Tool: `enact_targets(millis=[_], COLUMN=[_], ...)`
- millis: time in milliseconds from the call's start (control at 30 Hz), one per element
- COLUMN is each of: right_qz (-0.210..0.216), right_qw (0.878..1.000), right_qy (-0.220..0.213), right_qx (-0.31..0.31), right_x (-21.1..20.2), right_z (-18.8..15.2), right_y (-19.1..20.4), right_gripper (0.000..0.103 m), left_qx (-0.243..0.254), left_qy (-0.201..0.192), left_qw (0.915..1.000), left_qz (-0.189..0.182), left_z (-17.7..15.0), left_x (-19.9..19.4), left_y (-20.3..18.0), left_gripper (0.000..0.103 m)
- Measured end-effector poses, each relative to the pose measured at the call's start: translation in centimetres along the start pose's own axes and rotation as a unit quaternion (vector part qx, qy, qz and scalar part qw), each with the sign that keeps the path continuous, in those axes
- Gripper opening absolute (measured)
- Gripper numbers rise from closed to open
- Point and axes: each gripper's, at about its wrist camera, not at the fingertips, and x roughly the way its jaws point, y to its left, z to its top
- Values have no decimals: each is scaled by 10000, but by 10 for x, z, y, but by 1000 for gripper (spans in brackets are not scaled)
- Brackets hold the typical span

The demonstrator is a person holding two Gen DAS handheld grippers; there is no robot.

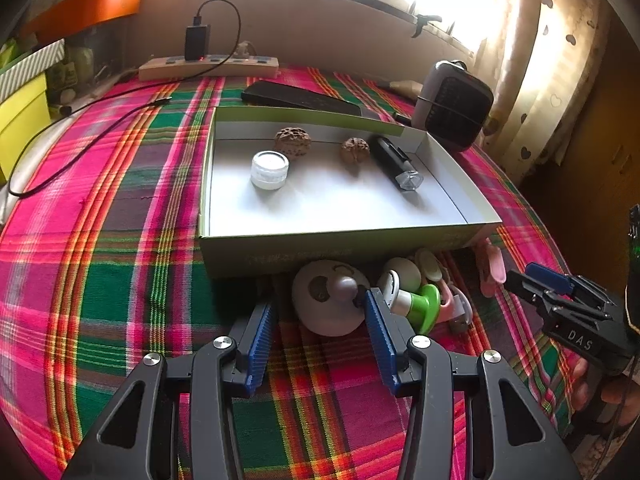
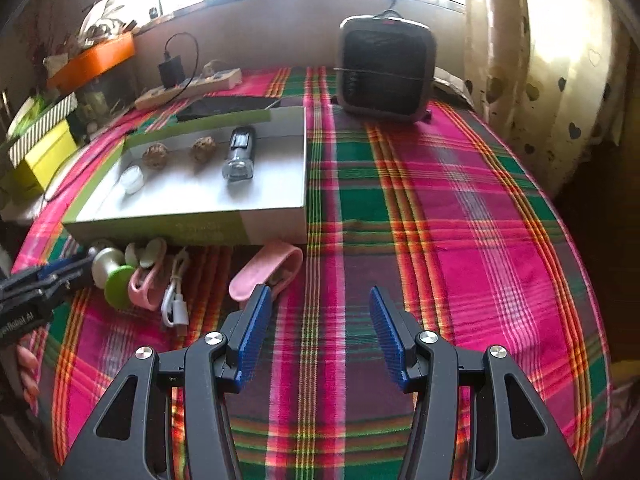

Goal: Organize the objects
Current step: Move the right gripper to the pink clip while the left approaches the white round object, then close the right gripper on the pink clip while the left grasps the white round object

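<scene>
Left gripper (image 1: pixel 320 316) is spread around the gray round toy (image 1: pixel 330 300), just before the box (image 1: pixel 340 248) front wall. Right gripper (image 2: pixel 318 312), also spread, holds nothing over bare cloth (image 2: pixel 460 220); only its view shows the white cable (image 2: pixel 176 300).

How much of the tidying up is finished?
Four things already lie in the box: a jar, two walnuts and a black torch. Both tongs, left and right, are open and empty. The grey toy, green piece, pink clips and cable wait outside.
</scene>
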Motion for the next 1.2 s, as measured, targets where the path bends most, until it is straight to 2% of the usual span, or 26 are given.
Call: enact_targets(millis=[233,433,600,967,1200], right_qz=[252,533,492,367,281], right_qw=[9988,9983,9984,9990,9993], right_qy=[-162,-158,-4,42,9], right_qx=[382,190,270,247,265], right_x=[-5,3,17,24,23], right_z=[2,6,9,10,9], right_y=[-1,15,14,11,8], right_gripper=[52,52,52,52,40], left_qx=[-21,5,-3,-78,-130], left_qy=[-29,-21,6,39,24], left_qw=[10000,10000,10000,10000,9999], left_qz=[-39,-40,-18,33,10], left_z=[0,0,0,6,6], left_x=[-3,-3,-1,6,6], left_y=[0,-2,-2,-2,0], left_gripper=[44,44,44,44,43])
